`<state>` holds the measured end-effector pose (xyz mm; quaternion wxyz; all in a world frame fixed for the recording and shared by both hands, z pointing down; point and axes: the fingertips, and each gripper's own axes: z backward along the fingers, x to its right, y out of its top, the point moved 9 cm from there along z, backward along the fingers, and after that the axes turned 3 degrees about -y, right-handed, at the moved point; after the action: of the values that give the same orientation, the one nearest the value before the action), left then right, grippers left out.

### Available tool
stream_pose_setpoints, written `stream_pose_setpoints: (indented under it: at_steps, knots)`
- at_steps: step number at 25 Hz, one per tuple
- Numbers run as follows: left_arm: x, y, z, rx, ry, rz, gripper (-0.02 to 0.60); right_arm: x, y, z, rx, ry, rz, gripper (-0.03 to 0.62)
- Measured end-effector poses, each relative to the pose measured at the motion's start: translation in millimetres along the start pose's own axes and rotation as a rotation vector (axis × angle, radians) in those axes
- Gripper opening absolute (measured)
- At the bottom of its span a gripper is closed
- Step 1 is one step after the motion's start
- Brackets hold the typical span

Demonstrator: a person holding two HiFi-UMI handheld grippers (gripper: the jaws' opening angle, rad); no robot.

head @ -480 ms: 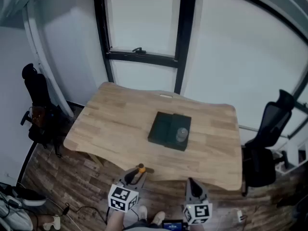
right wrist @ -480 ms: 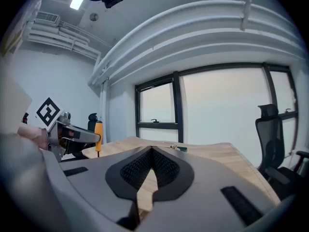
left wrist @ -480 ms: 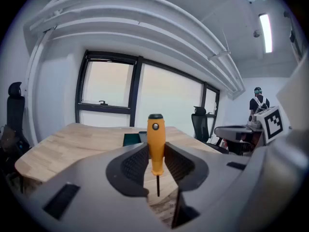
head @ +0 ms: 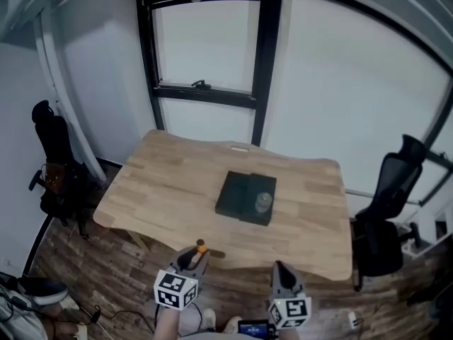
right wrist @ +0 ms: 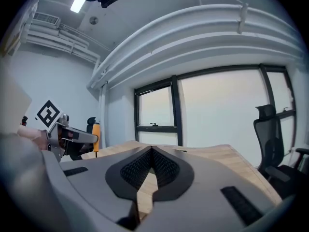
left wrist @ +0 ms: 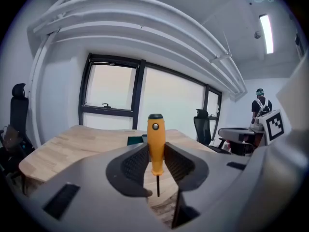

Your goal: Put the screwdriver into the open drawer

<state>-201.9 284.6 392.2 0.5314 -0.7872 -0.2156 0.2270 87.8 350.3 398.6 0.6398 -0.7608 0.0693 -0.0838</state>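
Jaws of the left gripper (head: pixel 196 256) were clamped on the orange handle of the screwdriver (left wrist: pixel 155 141). It stood upright between the pads, its thin dark shaft pointing down. On the right gripper (right wrist: pixel 151 153) the jaws were together, tips touching, with nothing between them. Both grippers were side by side at the near edge of the wooden counter (head: pixel 163 183), over the plank floor (head: pixel 106 261). A dark box (head: pixel 233 193), apparently the drawer unit, lay near the middle of the counter, well apart from the screwdriver and farther away. A pale round thing (head: pixel 262 202) sat on its right part. One black office chair (head: pixel 53 154) stood left of the counter and another (head: pixel 386 222) right of it.
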Motion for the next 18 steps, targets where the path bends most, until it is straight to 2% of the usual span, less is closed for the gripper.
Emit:
stream_pose_setpoints:
  at_steps: [3, 12, 18]
  knots:
    - [0, 0, 4, 0.002, 0.012, 0.001, 0.104, 1, 1, 6, 0.035, 0.023, -0.044, -0.003]
    - [7, -3, 3, 0.001, 0.01, 0.01, 0.104, 7, -8, 18, 0.031, 0.017, -0.036, -0.003]
    - [0, 3, -14, -0.002, -0.011, 0.019, 0.104, 16, -7, 6, 0.026, -0.001, -0.032, -0.003]
